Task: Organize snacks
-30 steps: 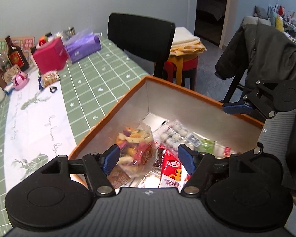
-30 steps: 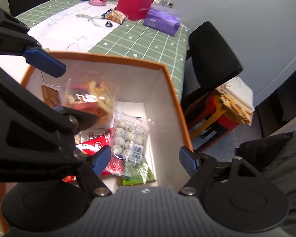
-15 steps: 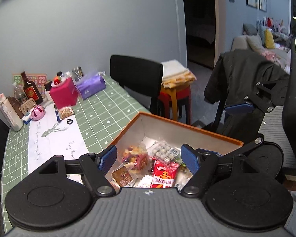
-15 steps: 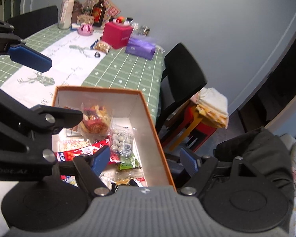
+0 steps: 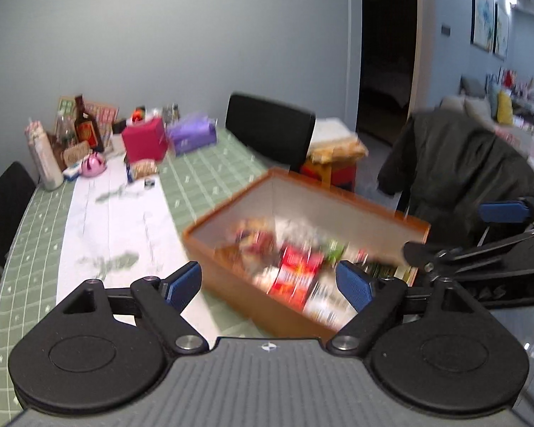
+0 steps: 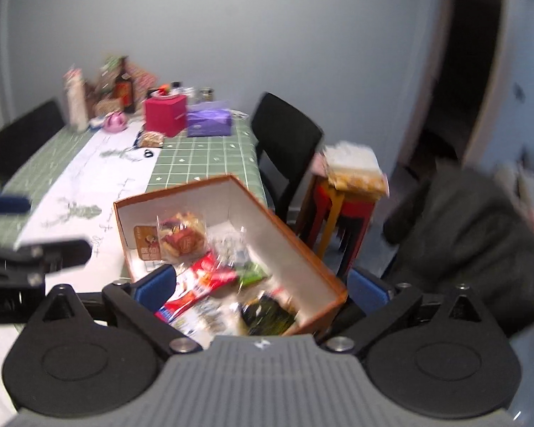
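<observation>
An orange-rimmed cardboard box [image 5: 231, 199] with white inner walls sits at the near end of the table and also shows in the right wrist view [image 6: 181, 186]. It holds several snack packets: a red packet [image 5: 295, 274], a clear bag of mixed snacks [image 6: 183, 236] and a green packet [image 6: 251, 272]. My left gripper [image 5: 268, 283] is open and empty, above the box's near side. My right gripper [image 6: 260, 284] is open and empty over the box's near end. The left wrist view is blurred.
The green checked table [image 5: 203, 181] with a white runner [image 5: 114, 227] carries a pink box [image 5: 144, 140], a purple pack [image 5: 192, 135], a bottle [image 5: 87, 128] and a small snack bag [image 6: 152, 138]. A black chair [image 5: 270, 130], a red stool [image 6: 341, 210] and a jacket-draped chair [image 5: 455, 163] stand to the right.
Both grippers have pulled up and back from inside the box; the box now looks smaller and farther. Both stay open and empty.
</observation>
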`<state>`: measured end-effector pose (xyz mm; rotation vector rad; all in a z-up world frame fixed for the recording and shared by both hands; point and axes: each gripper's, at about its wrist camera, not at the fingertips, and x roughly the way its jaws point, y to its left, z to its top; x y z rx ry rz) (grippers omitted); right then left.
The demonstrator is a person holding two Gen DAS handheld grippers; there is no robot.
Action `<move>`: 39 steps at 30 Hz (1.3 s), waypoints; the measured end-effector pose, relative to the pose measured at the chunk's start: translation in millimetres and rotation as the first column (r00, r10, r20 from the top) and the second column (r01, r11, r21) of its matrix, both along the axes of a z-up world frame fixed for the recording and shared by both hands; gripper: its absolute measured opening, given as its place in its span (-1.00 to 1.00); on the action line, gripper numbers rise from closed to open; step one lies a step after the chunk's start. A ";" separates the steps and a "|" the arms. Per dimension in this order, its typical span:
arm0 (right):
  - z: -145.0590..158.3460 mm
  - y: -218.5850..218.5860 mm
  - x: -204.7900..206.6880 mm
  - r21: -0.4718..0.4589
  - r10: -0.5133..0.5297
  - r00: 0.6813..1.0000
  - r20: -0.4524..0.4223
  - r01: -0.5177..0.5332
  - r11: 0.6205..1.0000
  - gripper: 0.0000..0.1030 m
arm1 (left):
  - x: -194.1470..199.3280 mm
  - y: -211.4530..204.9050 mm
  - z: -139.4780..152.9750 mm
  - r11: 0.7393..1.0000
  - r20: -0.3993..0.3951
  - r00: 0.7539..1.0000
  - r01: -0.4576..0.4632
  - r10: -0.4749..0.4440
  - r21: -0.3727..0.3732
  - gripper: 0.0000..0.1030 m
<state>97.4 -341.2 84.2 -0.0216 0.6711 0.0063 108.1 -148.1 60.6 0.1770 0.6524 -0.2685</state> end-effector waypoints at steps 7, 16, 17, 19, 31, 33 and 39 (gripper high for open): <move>-52.8 -5.2 -24.3 0.190 -0.140 0.988 -0.065 0.150 0.970 0.94 | -18.5 -1.4 -28.0 0.999 0.029 0.999 0.011 -0.013 0.048 0.94; -65.2 -0.9 -27.8 0.153 -0.229 0.973 -0.022 0.230 0.961 0.93 | -17.2 -2.5 -41.1 0.997 -0.037 0.998 -0.059 0.057 -0.048 0.94; -66.9 -0.2 -27.8 0.149 -0.233 0.972 -0.020 0.233 0.961 0.93 | -17.4 -2.9 -41.2 0.997 -0.044 0.997 -0.065 0.063 -0.038 0.94; -70.3 0.9 -28.0 0.155 -0.239 0.971 -0.020 0.239 0.959 0.93 | -20.4 -4.3 -42.0 0.997 -0.035 0.997 -0.071 0.071 -0.006 0.94; -74.5 4.9 -37.6 0.136 -0.264 0.964 -0.030 0.266 0.954 0.93 | -25.0 0.8 -46.0 0.996 -0.058 0.995 -0.081 0.079 -0.035 0.94; -77.0 3.0 -37.7 0.129 -0.268 0.963 -0.033 0.270 0.954 0.93 | -24.0 -0.6 -48.0 0.996 -0.060 0.995 -0.080 0.077 -0.043 0.94; -83.7 1.8 -38.7 0.119 -0.270 0.962 -0.048 0.274 0.954 0.88 | -27.1 -8.0 -54.0 0.997 -0.037 0.997 -0.072 0.072 -0.003 0.94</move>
